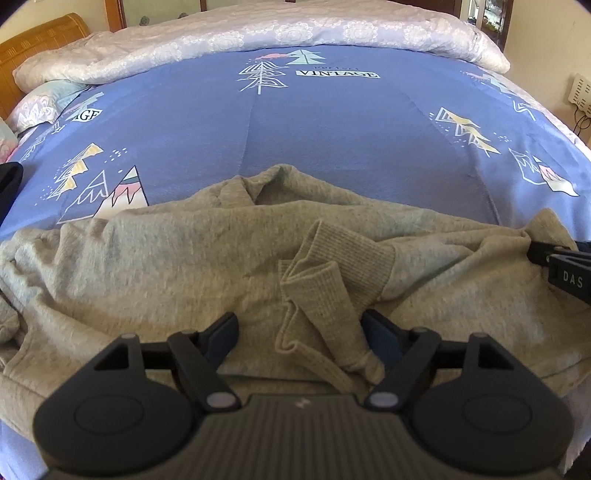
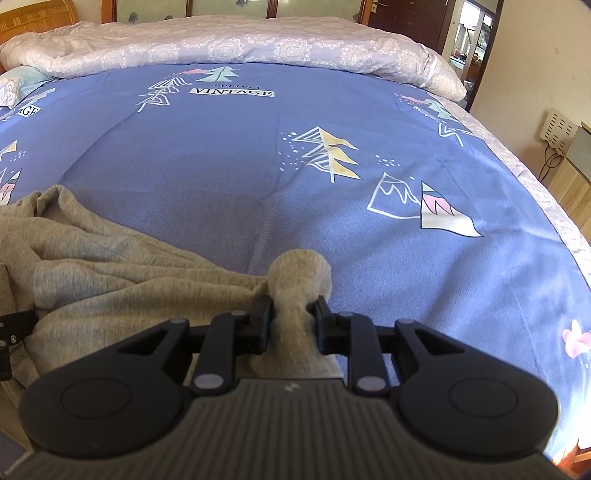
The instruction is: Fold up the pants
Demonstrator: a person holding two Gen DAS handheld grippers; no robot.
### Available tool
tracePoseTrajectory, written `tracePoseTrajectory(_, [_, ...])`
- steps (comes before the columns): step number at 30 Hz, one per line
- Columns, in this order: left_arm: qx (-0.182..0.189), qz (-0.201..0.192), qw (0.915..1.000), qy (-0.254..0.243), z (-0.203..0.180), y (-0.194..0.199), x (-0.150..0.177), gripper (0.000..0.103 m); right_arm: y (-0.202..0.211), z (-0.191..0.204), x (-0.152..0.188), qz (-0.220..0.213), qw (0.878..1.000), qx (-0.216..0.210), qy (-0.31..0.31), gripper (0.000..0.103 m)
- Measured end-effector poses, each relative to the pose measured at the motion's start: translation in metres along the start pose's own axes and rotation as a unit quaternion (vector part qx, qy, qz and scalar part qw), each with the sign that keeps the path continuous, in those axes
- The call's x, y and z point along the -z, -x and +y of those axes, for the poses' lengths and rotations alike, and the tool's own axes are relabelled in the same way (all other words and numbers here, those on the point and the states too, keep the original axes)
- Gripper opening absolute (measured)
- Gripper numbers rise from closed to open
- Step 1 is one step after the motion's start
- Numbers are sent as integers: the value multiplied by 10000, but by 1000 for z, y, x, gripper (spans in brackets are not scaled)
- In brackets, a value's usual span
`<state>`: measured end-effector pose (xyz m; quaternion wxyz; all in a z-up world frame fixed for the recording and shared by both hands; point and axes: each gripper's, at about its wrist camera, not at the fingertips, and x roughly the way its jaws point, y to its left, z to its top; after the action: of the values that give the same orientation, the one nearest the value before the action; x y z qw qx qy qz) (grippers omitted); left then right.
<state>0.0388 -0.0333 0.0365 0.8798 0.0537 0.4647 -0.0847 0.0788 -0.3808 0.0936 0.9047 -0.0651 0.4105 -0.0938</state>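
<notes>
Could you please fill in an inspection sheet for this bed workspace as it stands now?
Surface: blue bedsheet printed with trees and mountains, spread over the bed.
Job's things: grey sweatpants lie rumpled along the near edge; ribbed cuffs lie on top, in the middle.
Clutter: folded pale quilt along the far side; pillow at far left.
Grippers: left gripper open, with a cuff between its fingers; right gripper shut on a bunched end of the sweatpants.
Cables: dark cable hanging below a white wall box.
Surroundings: wooden headboard, dark door, cream wall.
</notes>
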Motion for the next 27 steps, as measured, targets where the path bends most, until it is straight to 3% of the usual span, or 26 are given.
tracePoseTrajectory(21, [-213,33,9998,-56,-5,-1,-1,84,0,9,0,-42,9999,62,82,28])
tracePoseTrajectory(27, [-253,42,9996,-69,-5,-1,-1,85,-1,18,-2,-26,9988,309,391,40])
